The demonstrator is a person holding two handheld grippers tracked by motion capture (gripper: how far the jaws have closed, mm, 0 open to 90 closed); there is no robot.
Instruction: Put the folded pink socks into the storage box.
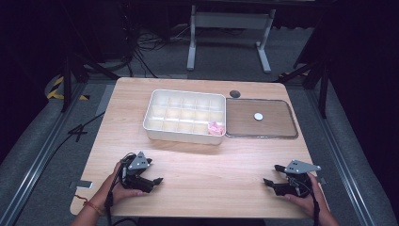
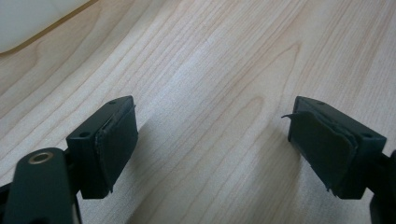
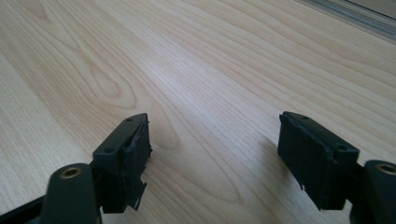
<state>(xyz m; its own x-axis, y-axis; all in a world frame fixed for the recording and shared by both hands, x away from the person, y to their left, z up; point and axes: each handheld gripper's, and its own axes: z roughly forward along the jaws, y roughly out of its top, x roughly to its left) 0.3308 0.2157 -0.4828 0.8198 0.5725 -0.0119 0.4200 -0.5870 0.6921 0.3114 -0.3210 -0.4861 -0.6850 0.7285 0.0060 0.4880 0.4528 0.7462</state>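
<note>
A white compartment box (image 1: 184, 116) stands at the middle of the wooden table, with a pink item (image 1: 216, 128) in its front right cell. To its right lies a flat clear lid (image 1: 261, 118) with a small white disc (image 1: 258, 116) on it. My left gripper (image 1: 153, 179) rests low over the table's front left, held by a hand, its jaws open with only bare wood between them (image 2: 212, 140). My right gripper (image 1: 274, 175) sits at the front right, also open over bare wood (image 3: 215, 149).
A small dark round spot (image 1: 235, 93) marks the table behind the lid. The box corner (image 2: 28, 21) shows at the top left of the left gripper view. A white metal stand (image 1: 230, 28) and cables lie on the floor beyond the table.
</note>
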